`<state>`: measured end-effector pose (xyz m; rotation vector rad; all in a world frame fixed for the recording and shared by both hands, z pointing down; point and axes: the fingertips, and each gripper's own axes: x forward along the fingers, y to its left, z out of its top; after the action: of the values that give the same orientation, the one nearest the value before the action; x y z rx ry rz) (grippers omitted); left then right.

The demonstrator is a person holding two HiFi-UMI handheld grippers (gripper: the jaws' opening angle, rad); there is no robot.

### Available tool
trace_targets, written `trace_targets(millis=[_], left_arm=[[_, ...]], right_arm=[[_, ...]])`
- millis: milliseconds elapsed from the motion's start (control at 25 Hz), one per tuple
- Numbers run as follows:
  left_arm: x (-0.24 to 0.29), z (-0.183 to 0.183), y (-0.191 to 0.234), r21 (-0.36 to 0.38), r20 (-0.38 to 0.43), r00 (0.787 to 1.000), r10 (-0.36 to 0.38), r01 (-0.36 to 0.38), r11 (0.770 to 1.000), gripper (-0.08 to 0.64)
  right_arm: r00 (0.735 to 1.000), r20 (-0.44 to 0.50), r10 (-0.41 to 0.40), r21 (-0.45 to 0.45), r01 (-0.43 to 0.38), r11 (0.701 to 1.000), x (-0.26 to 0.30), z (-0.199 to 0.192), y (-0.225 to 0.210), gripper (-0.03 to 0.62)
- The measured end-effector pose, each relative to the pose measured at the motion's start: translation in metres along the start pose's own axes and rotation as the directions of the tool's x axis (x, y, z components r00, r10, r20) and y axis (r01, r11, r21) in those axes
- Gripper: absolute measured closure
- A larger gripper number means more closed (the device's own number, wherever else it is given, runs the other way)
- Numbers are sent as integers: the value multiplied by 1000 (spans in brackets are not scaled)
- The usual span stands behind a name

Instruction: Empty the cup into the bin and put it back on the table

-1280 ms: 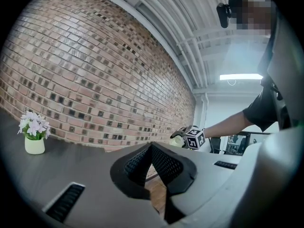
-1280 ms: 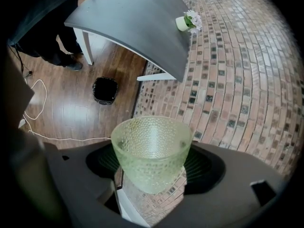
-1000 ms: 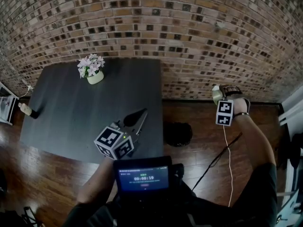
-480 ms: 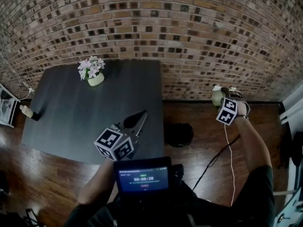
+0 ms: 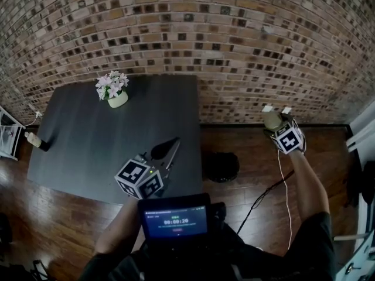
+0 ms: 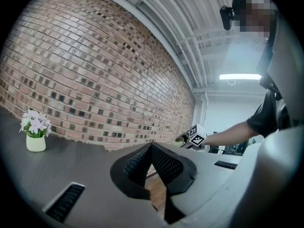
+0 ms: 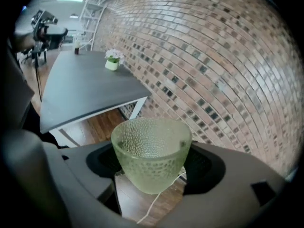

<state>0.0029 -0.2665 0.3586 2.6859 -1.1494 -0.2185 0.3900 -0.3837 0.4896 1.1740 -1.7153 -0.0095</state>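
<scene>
A pale green dimpled glass cup [image 7: 152, 151] stands upright between the jaws of my right gripper [image 7: 153, 164], which is shut on its sides; I see nothing inside it. In the head view that cup [image 5: 271, 120] and right gripper [image 5: 277, 115] are over the wooden floor by the brick wall, right of the round black bin [image 5: 221, 165]. My left gripper [image 5: 167, 151] hovers over the near right part of the dark grey table [image 5: 82, 139], pointing level. Its jaws are shut with nothing between them, the left gripper [image 6: 152, 148] tips meeting.
A small pot of pale flowers [image 5: 114, 88] stands at the table's far side. A small bottle [image 5: 32, 138] lies at its left edge. A white cable [image 5: 285, 192] trails across the floor under my right arm. White furniture [image 5: 360, 139] stands at the right.
My right gripper has rolled about its own axis, so its marker cube now faces differently, and it has shifted slightly right with the cup. The left gripper has stayed still.
</scene>
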Motion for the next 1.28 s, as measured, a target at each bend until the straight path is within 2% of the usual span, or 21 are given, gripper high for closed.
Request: trace_targets(millis=[160, 320, 520, 720, 920, 1160, 1280], left_arm=[[-1, -1, 0, 7, -10, 1000, 0, 0, 1000, 557], [-2, -1, -1, 7, -2, 1000, 9, -9, 1000, 557], [-9, -6, 4, -7, -2, 999, 36, -36, 999, 557], [-24, -6, 15, -15, 10, 996, 94, -94, 996, 557], [-48, -4, 27, -9, 41, 984, 174, -174, 985, 557], [-91, 4, 54, -16, 92, 939, 332, -332, 943, 557], [-112, 6, 64, -13, 111, 908, 404, -406, 914, 557]], right_arm=[[997, 67, 36, 107, -43, 993, -7, 4, 10, 202], [988, 141, 58, 207, -87, 974, -17, 11, 18, 202], [962, 255, 97, 252, -163, 954, -24, 36, 42, 202], [915, 358, 186, 205, -271, 940, -29, 79, 84, 202], [864, 409, 295, 105, -365, 925, -26, 121, 134, 202], [805, 438, 401, 17, -453, 891, -17, 169, 184, 202], [768, 455, 450, -25, -494, 869, -17, 189, 208, 202]])
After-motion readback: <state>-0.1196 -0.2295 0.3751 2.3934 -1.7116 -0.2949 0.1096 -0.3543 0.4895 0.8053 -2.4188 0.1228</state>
